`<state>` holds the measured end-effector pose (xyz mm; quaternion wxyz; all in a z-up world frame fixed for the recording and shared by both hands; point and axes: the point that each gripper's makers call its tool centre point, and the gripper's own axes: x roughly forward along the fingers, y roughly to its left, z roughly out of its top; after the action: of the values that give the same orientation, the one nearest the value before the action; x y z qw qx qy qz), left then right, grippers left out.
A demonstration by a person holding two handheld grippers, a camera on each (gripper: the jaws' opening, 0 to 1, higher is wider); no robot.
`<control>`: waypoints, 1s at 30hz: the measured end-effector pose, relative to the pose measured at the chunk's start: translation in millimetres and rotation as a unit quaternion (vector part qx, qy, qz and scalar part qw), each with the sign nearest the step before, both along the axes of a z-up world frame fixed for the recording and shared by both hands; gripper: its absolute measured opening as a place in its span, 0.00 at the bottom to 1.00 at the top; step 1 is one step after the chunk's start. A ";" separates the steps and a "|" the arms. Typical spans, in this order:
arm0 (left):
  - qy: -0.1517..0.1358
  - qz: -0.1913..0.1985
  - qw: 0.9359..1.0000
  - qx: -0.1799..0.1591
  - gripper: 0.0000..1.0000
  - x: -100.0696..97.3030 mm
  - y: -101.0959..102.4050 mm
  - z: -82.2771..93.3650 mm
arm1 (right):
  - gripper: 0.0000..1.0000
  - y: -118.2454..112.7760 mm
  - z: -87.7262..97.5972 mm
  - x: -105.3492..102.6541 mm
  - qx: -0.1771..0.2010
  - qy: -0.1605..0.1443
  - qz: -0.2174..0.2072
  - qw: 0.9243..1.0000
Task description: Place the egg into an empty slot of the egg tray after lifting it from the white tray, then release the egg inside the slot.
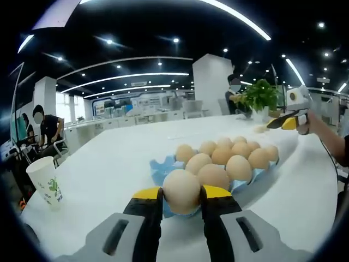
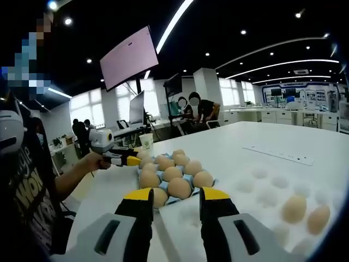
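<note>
— Where's the egg right now?

— In the left gripper view, the left gripper (image 1: 181, 197) has its yellow-tipped jaws pinching an egg (image 1: 181, 190) at bottom centre of the frame. It sits right at the near edge of the blue egg tray (image 1: 160, 170), but I can't tell whether it is resting in a slot or held just above one.

— And the tray, is it full?

— Mostly. Tan eggs (image 1: 229, 155) fill its rows, running toward the right middle of that frame. The tray lies on the white table (image 1: 109, 164).

— What about the other hand?

— In the right gripper view, the right gripper (image 2: 176, 197) has its jaws spread with nothing between them, low in the frame, just short of the egg tray. At lower right there lies the white tray (image 2: 272, 188), with two eggs (image 2: 294, 208) in its hollows.

— Can each gripper see the other?

— Yes. The right one shows at the upper right edge of the left gripper view, held in a hand (image 1: 313, 123). The left one appears at left centre of the right gripper view, beside the egg tray.

— Anything else on the table?

— A paper cup (image 1: 46, 182) at lower left of the left gripper view, and a green plant (image 1: 260, 95) at the far side, upper right. People are at desks behind.
</note>
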<state>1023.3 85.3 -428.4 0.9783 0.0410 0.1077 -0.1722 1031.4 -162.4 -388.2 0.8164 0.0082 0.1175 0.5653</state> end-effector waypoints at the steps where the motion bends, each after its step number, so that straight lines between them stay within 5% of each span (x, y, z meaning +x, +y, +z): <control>1: 0.001 0.001 1.000 0.002 0.27 -0.1 0.7 -0.1 | 0.35 -0.1 -0.5 -0.2 -0.001 -0.001 -0.001 1.000; 7: -0.014 -0.006 1.000 -0.001 0.20 2.1 -1.0 7.7 | 0.35 0.5 -0.1 -0.5 -0.001 -0.002 0.002 1.000; 20: -0.008 -0.003 1.000 -0.003 0.22 1.4 -2.3 7.0 | 0.35 -3.7 3.8 1.4 0.002 -0.004 -0.006 1.000; 30: -0.031 -0.014 0.999 0.007 0.26 -2.0 -11.6 22.7 | 0.35 -8.1 3.5 10.7 -0.002 -0.005 -0.017 1.000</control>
<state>1021.3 73.6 -405.7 0.9783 0.0542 0.0778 -0.1841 1042.0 -170.5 -384.7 0.8264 0.0052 0.1142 0.5514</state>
